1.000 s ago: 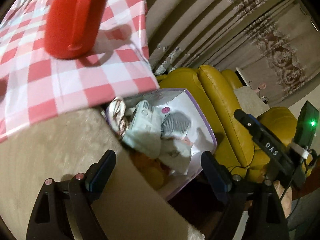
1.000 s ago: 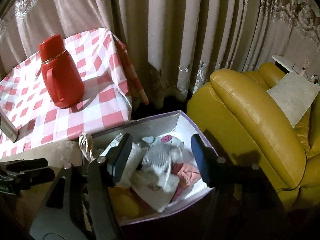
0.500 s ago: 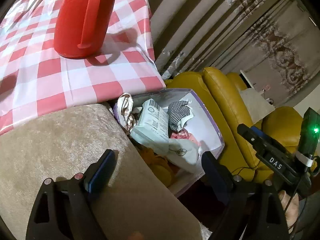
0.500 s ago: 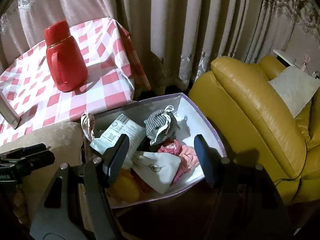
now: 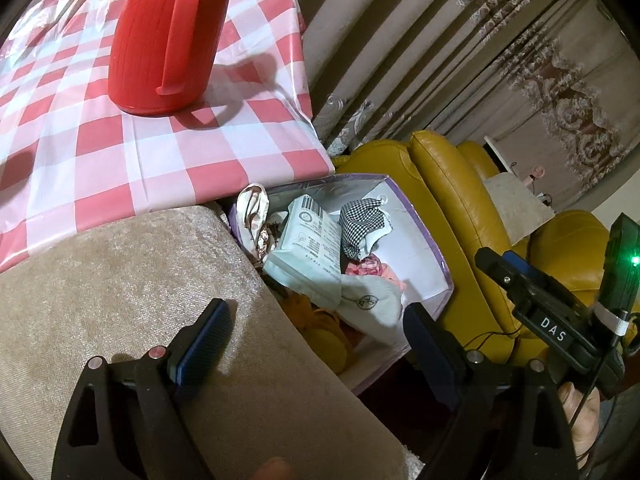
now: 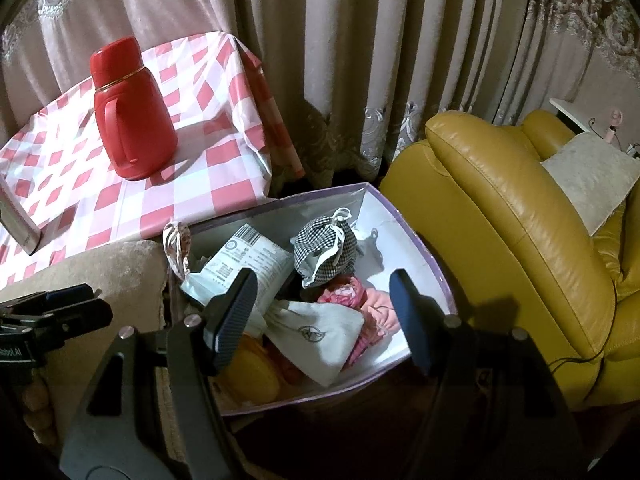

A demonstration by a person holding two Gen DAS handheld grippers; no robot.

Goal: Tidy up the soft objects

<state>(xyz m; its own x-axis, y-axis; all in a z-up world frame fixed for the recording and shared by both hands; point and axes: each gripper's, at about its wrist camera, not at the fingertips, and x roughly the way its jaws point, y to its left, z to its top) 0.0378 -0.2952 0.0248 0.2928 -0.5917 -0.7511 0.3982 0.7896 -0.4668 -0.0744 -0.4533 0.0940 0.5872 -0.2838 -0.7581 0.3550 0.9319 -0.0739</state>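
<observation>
A: We're over the box [image 6: 416,248] now, both tools pointing down into it. The right tool [image 6: 324,312] stands wide with nothing between its pads, just hanging above the pile.

B: And our left tool [image 5: 316,340] is wide too, nothing held. One finger sits over the beige armrest [image 5: 120,280], the other over the box's near corner.

A: What's in the box? We see the checked pouch [image 6: 326,250] on top, toward the back, drawstring loose.

B: Beside it, to the left, the white packet [image 6: 248,262] with a barcode, tilted against the pile. In front lies the cream pouch [image 6: 320,336], with the pink cloth [image 6: 352,294] between it and the checked one.

A: Something yellow [image 6: 252,372] shows in the near left corner, partly under the right tool's finger. We can't tell what it is.

B: The box stands between the armrest and the yellow chair [image 6: 500,220]. Behind it, the desk with the checked cover [image 6: 192,196] carries the red flask [image 6: 130,114], upright, well apart from the box.
</observation>
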